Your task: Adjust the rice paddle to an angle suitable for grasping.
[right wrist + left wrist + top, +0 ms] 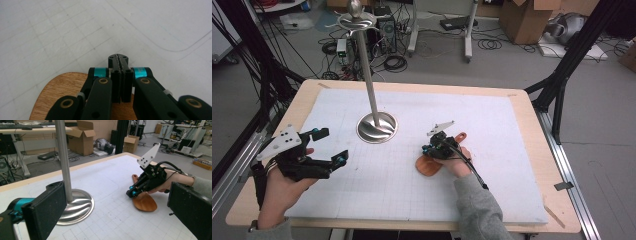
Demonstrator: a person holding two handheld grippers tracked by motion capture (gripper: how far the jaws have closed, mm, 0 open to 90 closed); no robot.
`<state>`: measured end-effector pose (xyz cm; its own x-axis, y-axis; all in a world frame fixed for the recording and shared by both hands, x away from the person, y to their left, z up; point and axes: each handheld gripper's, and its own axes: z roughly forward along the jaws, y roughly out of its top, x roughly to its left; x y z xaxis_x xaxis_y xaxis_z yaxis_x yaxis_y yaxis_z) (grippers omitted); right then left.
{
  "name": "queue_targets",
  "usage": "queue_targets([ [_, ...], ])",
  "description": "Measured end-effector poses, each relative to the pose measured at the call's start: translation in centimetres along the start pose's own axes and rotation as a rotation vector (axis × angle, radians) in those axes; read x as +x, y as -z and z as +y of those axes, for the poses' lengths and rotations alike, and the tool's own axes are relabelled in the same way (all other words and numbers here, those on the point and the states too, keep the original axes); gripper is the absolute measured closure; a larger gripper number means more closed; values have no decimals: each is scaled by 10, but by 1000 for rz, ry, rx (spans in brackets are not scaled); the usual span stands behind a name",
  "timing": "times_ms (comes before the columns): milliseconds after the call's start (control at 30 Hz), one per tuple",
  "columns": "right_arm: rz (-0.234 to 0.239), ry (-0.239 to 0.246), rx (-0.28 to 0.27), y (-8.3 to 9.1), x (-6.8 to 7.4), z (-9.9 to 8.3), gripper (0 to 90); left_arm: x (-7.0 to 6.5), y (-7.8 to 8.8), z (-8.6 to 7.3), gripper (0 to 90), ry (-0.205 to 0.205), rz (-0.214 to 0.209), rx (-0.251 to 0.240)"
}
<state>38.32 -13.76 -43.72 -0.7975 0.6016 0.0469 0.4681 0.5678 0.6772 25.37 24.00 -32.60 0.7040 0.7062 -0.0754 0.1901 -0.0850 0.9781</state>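
I see the white mat [492,165] carrying the steel stand [376,127], with the wooden spatula [430,167] lying right of its base. My right gripper [428,148] hovers over that spatula, jaws pressed together on nothing. My left gripper [334,147] waits well apart, jaws wide.

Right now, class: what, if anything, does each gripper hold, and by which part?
Nothing is held. The left gripper is open and empty; the right gripper is shut on nothing, above the wooden spoon.
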Motion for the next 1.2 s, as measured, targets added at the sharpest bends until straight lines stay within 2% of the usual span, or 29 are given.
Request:
queue_targets([
  [67, 4, 15, -3, 3, 2, -3, 894, 0, 0, 0, 29, 1, -1, -1],
  [267, 52, -14, -38, 11, 3, -18, 894, 0, -2, 0, 29, 4, -4, -1],
  [533, 67, 26, -37, 24, 11, -32, 894, -1, -8, 0, 29, 1, -13, 10],
  [767, 95, 54, -12, 39, 16, -46, 894, -3, -11, 1, 29, -7, -21, 8],
  [967, 79, 62, -18, 52, 20, -60, 894, -4, -12, 2, 29, -10, -29, 8],
  [1200, 93, 53, -10, 65, 17, -73, 894, -6, -14, 3, 29, -14, -36, 5],
])
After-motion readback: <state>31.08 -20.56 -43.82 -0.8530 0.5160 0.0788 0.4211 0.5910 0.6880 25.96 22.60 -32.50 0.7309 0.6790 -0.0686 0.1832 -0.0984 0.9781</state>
